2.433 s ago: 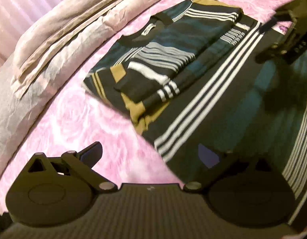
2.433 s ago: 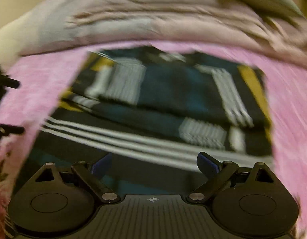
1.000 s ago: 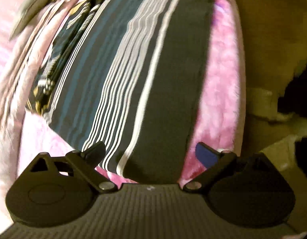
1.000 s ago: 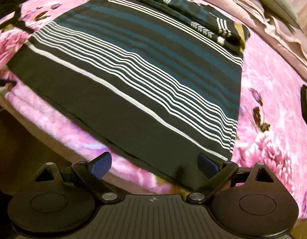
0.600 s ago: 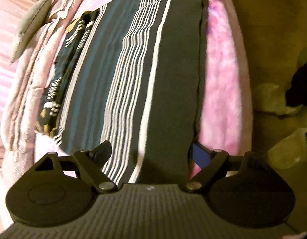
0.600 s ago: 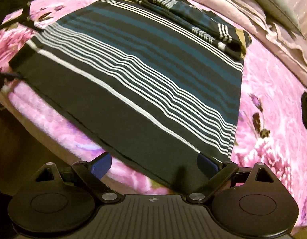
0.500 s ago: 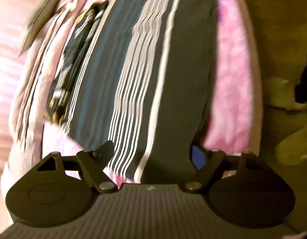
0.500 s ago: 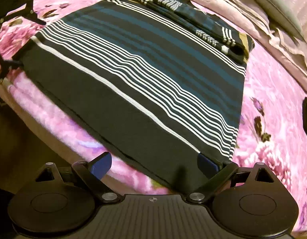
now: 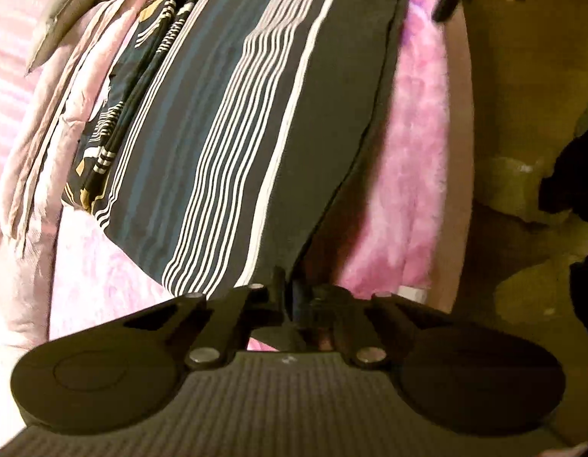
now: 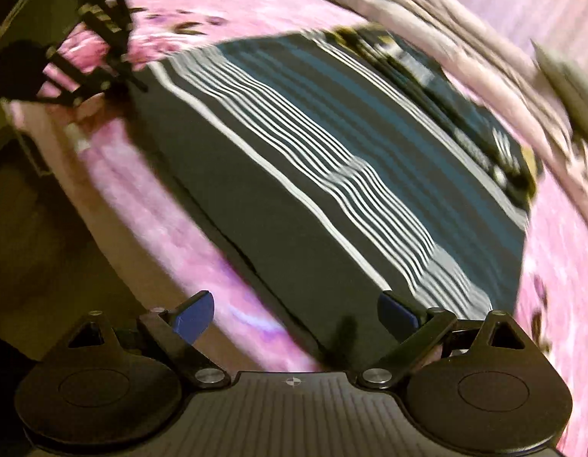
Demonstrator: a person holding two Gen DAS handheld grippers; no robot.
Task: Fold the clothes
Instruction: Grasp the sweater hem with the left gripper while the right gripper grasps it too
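Note:
A dark striped sweater (image 9: 233,122) with white, teal and mustard bands lies flat on the pink floral bedspread (image 9: 419,160), sleeves folded in at its far end. My left gripper (image 9: 290,297) is shut on the sweater's near hem corner at the bed edge. In the right wrist view the sweater (image 10: 332,175) stretches away, and my right gripper (image 10: 294,312) is open, its blue fingertips (image 10: 393,310) straddling the other hem corner. The left gripper also shows far left in the right wrist view (image 10: 92,76).
A folded pale pink duvet (image 9: 65,87) and a grey pillow (image 10: 568,80) lie along the far side of the bed. The floor (image 9: 522,114) drops off beyond the bed edge, with dark items (image 9: 572,179) on it.
My left gripper has closed on the sweater's hem corner; it was open half a second ago. The right gripper has swung lower toward the hem, staying open.

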